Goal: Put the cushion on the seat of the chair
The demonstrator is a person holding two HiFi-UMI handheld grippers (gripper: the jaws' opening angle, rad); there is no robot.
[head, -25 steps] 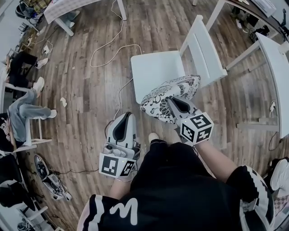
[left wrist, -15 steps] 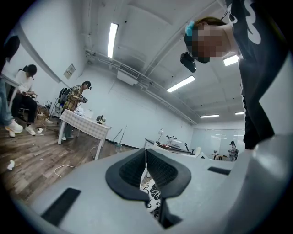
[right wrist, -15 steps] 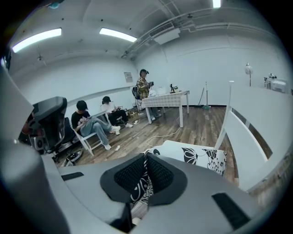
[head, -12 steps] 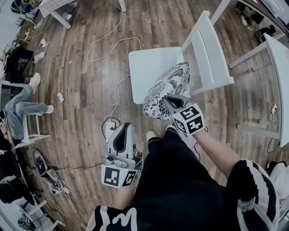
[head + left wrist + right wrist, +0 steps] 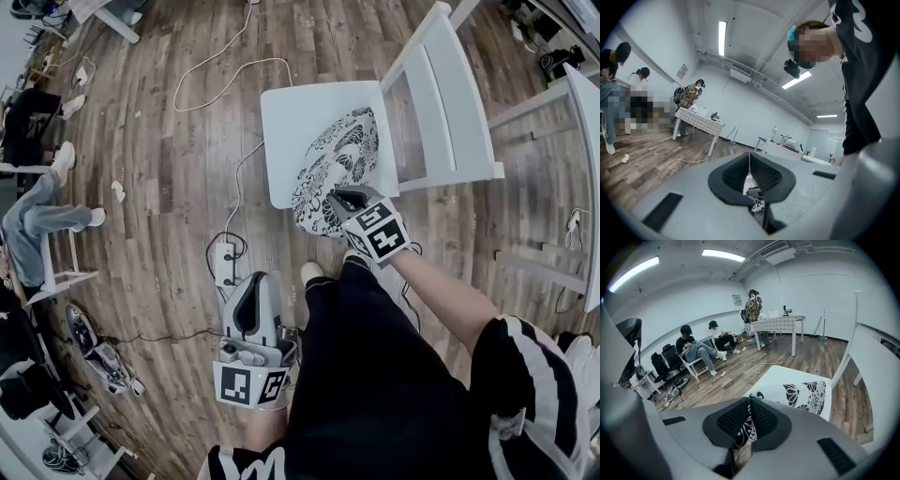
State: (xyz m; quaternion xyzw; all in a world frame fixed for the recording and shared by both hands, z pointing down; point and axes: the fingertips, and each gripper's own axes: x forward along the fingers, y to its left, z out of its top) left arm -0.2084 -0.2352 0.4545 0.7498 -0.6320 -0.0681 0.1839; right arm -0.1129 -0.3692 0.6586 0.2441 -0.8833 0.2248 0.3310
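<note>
Cushion (image 5: 339,169), white with a black floral print, lies on the seat (image 5: 300,127) of the white chair (image 5: 441,103).

Head view:
- It covers the seat's 3 o'clock half, with its long axis running from 1 o'clock to 7 o'clock.
- The far end lies close by the backrest (image 5: 452,84).
- The near end overhangs the seat's front edge at 6 o'clock.
- White seat shows along the cushion's 9 o'clock side.

Right gripper (image 5: 345,199):
- It sits at the cushion's 5 o'clock end, tilted down and pointing toward 11 o'clock.
- Its jaws are nearly together, pinching a fold of the printed fabric.
- The right gripper view shows the cloth pressed between both ribbed pads. The rest of the cushion is spread flat on the seat beyond, toward 1 o'clock.
- The marker cube (image 5: 378,232) rides at its back, toward 5 o'clock, with the forearm (image 5: 441,300) behind it.

Left gripper (image 5: 253,281):
- It is at 7 o'clock of the cushion, well apart from cushion and chair, over the wooden floor (image 5: 159,169), pointing toward 12 o'clock.
- In the left gripper view the pads meet tip to tip with nothing clamped.
- A scrap of the floral print shows through the slit lower down, beyond the jaws.

Surroundings:
- A power strip (image 5: 225,265) lies just beside the left gripper's tips at 10 o'clock.
- A white cable (image 5: 220,66) loops on the floor at 11 o'clock of the seat.
- A light shoe (image 5: 312,273) lies between the two grippers.
- Seated people (image 5: 42,206) are at the 9 o'clock edge.
- The right gripper view shows a cloth-covered table (image 5: 778,323) at 12 o'clock, with a standing person (image 5: 753,303) at it.
</note>
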